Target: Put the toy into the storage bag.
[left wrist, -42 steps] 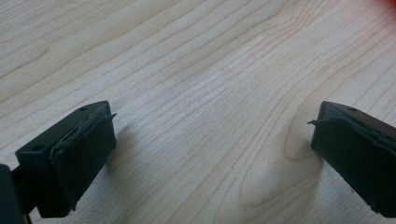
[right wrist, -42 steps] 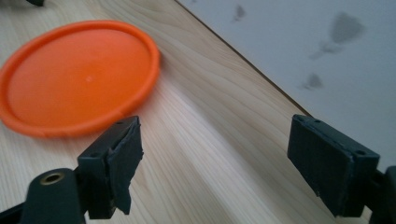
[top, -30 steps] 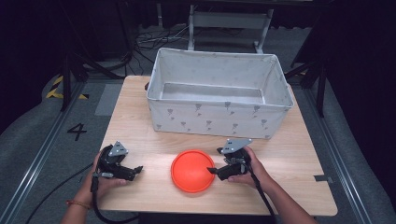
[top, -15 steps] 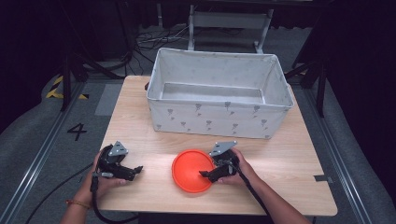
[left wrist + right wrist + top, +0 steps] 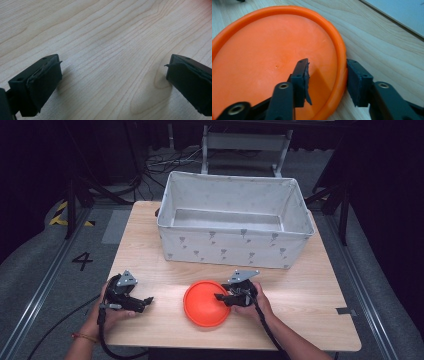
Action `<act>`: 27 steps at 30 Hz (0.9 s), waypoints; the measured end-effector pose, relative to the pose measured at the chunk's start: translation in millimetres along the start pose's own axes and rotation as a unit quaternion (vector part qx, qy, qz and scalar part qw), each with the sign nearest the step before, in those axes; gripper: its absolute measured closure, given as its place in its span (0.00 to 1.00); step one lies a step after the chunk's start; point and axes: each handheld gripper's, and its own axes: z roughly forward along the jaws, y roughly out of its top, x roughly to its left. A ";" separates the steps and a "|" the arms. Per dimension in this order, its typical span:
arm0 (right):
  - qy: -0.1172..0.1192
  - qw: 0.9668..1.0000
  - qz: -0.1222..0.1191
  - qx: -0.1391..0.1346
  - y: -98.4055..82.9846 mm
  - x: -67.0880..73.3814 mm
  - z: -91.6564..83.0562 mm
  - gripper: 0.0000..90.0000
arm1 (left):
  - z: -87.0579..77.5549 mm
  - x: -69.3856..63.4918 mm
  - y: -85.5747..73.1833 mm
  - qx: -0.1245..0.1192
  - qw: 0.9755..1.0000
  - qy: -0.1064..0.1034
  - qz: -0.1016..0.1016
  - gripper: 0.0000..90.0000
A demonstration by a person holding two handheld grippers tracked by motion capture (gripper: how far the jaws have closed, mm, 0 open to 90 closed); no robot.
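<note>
At the bottom of the high view, the person's forearms came in, each hand around a black two-jaw gripper. The left gripper lay low at the lower left of the light wooden surface; in its own view its fingers stood wide apart over bare wood with nothing between them, which looked like an idle rest, well apart from the work. Just right of centre, the right gripper was set at the right edge of the round orange plastic disc with a raised rim, which lay flat on the surface in the lower middle of the frame. In the right gripper view one finger sat inside the disc and the other outside, so they straddled the rim with a gap on each side, partly open and not yet pinching. That placement suggested a rim grasp was being lined up. Beyond, across the upper middle, stood the empty pale grey fabric bin with small printed marks, its mouth open upward, a likely destination.
</note>
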 end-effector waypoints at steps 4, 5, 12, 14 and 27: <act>0.001 1.000 0.007 -0.005 0.7 -3.3 -5.0 0.73 | 0.0 0.0 0.0 0.000 1.000 0.000 -0.001 0.00; 0.002 1.000 0.007 -0.009 1.0 -4.5 -7.3 0.76 | 0.1 0.0 0.0 0.000 1.000 -0.001 -0.002 0.00; 0.026 0.999 -0.009 -0.035 8.4 -6.0 -28.8 0.88 | 0.5 0.2 0.3 0.001 1.000 -0.003 -0.001 0.00; 0.030 0.999 -0.015 -0.039 9.8 -5.2 -34.4 0.89 | 0.5 0.1 0.3 0.001 1.000 -0.002 -0.001 0.00; -0.012 0.994 -0.092 -0.065 16.9 -3.9 -95.0 0.92 | 0.5 0.2 0.3 0.001 1.000 -0.003 -0.002 0.00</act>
